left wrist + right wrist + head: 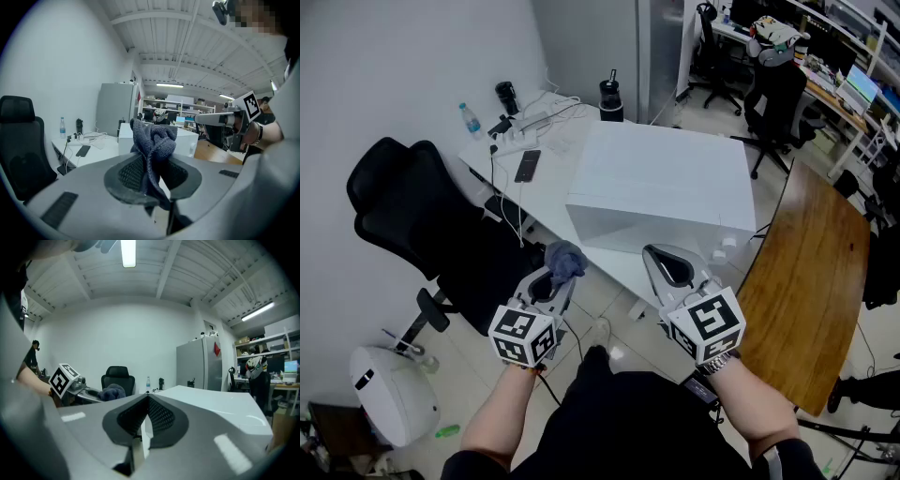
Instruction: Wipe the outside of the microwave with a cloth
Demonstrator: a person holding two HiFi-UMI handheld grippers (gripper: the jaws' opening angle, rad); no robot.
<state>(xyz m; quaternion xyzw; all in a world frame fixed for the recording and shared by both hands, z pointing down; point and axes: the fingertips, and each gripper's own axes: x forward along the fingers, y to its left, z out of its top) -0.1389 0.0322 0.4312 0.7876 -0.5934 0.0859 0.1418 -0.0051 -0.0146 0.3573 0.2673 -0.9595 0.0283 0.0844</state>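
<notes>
A white microwave (661, 187) stands on the white desk (546, 187); it shows again as a white box (187, 140) in the left gripper view and fills the right of the right gripper view (220, 404). My left gripper (555, 277) is shut on a bunched grey-blue cloth (565, 260), which sticks up between the pads (152, 150). It hangs in front of the desk's near edge, left of the microwave. My right gripper (667, 265) is shut with nothing in it, close to the microwave's near face.
A black office chair (412, 220) stands left of the desk. On the desk lie a phone (527, 165), a power strip with cables (525, 127), a water bottle (470, 119) and a dark flask (610, 98). A wooden table (811, 300) is at the right.
</notes>
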